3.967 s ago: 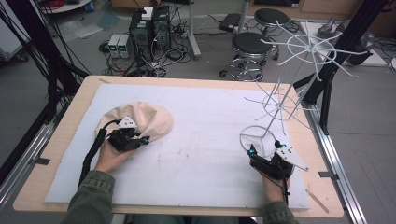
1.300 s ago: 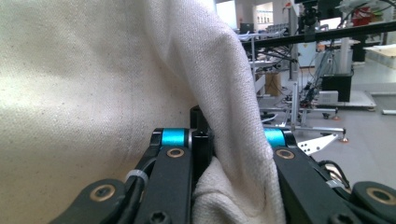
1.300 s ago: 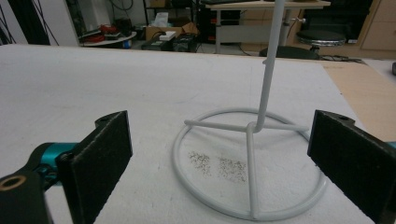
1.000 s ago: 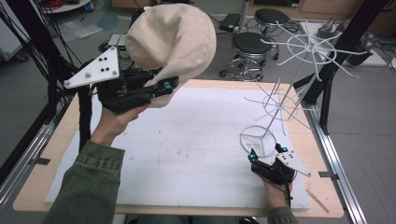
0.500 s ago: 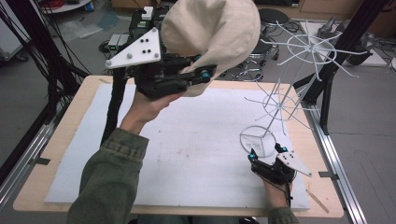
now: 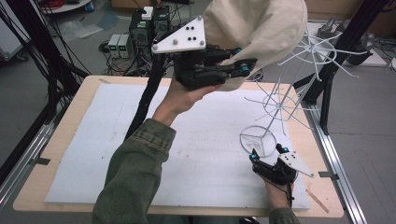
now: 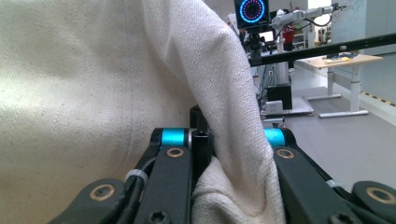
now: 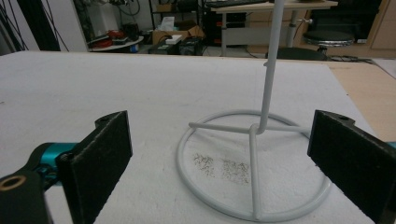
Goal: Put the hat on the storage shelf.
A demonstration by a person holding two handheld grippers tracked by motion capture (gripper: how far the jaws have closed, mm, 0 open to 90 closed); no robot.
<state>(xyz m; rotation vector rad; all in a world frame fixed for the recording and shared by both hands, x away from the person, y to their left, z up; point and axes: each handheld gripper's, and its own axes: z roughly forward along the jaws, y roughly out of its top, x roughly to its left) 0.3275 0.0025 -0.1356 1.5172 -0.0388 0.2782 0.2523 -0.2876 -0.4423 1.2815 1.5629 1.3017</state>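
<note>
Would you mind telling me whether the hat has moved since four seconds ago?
Yes. The hat lay on the table's left part; now the left tongs hold it up, farther right, beside the white wire stand.

Down on the wooden table point(image 6: 84, 100), a white mat point(image 6: 187, 154) covers nearly the whole top, leaving a bare wood border all round. It's scuffed with faint dark specks, and there's a patch of grit inside the ring foot of the white wire stand point(image 6: 258, 141), which sits on the mat at the right side, its thin pole leaning up and away. The right gripper point(image 6: 268, 156) rests on the mat just beside that ring.
</note>
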